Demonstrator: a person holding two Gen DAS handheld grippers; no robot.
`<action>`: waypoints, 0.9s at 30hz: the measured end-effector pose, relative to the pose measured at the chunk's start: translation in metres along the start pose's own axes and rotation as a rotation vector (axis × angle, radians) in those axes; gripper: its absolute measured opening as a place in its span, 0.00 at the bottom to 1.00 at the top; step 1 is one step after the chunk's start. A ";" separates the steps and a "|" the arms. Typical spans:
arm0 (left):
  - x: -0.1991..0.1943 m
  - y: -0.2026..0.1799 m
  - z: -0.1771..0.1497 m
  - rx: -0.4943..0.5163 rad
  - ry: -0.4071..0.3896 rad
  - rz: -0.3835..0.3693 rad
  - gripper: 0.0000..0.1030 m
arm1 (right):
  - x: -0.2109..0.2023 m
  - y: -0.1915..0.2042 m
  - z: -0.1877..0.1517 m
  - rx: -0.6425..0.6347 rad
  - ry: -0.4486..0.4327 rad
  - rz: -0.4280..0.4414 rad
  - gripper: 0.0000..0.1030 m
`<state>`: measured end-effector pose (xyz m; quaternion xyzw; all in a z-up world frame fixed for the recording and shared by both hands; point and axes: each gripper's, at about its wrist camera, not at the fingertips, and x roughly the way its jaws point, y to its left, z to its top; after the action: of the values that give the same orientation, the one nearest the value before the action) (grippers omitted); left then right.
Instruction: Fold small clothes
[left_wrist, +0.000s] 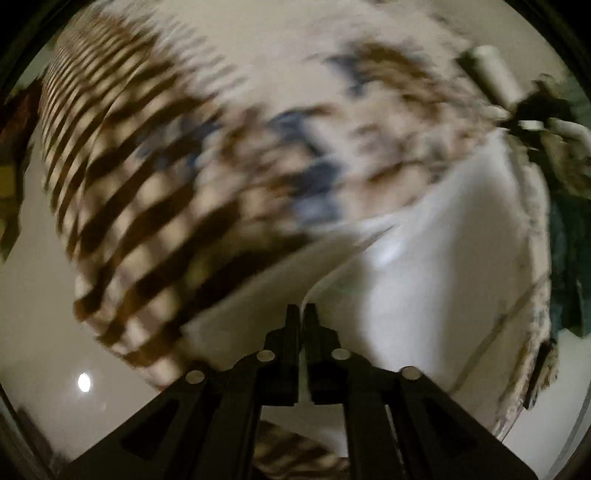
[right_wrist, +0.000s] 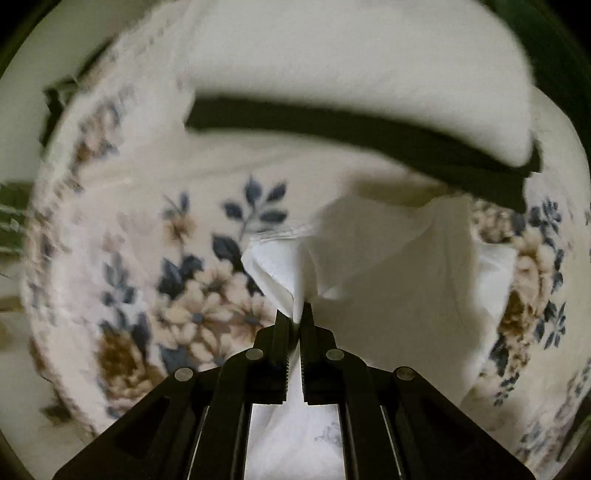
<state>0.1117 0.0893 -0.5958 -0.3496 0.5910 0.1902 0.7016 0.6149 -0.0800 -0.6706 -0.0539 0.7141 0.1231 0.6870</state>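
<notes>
A small white garment with a blue and tan flower print (right_wrist: 184, 295) fills the right wrist view; its plain white inner side (right_wrist: 388, 295) is turned up. My right gripper (right_wrist: 300, 314) is shut on a bunched white edge of it. In the blurred left wrist view the same floral garment (left_wrist: 332, 147) hangs with its white inside (left_wrist: 424, 277) showing, and my left gripper (left_wrist: 301, 314) is shut on its thin white edge. The right gripper (left_wrist: 517, 122) shows far at the upper right, holding the cloth.
A brown and cream striped cloth (left_wrist: 122, 184) lies on the pale table (left_wrist: 37, 332) at the left of the left wrist view. A dark band (right_wrist: 369, 136) crosses the top of the right wrist view. Dark green cloth (left_wrist: 569, 258) is at the right edge.
</notes>
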 end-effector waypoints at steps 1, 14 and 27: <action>0.000 0.010 0.001 -0.021 0.009 -0.010 0.05 | 0.001 -0.002 -0.001 0.018 0.016 0.011 0.12; 0.009 -0.003 0.011 0.205 0.096 -0.030 0.56 | -0.037 -0.095 -0.256 0.163 0.146 0.183 0.62; -0.016 -0.008 0.014 0.300 0.016 0.108 0.01 | 0.049 -0.048 -0.490 0.351 0.269 0.454 0.22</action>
<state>0.1230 0.0960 -0.5775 -0.2102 0.6362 0.1347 0.7300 0.1501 -0.2439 -0.7121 0.2103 0.8027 0.1400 0.5402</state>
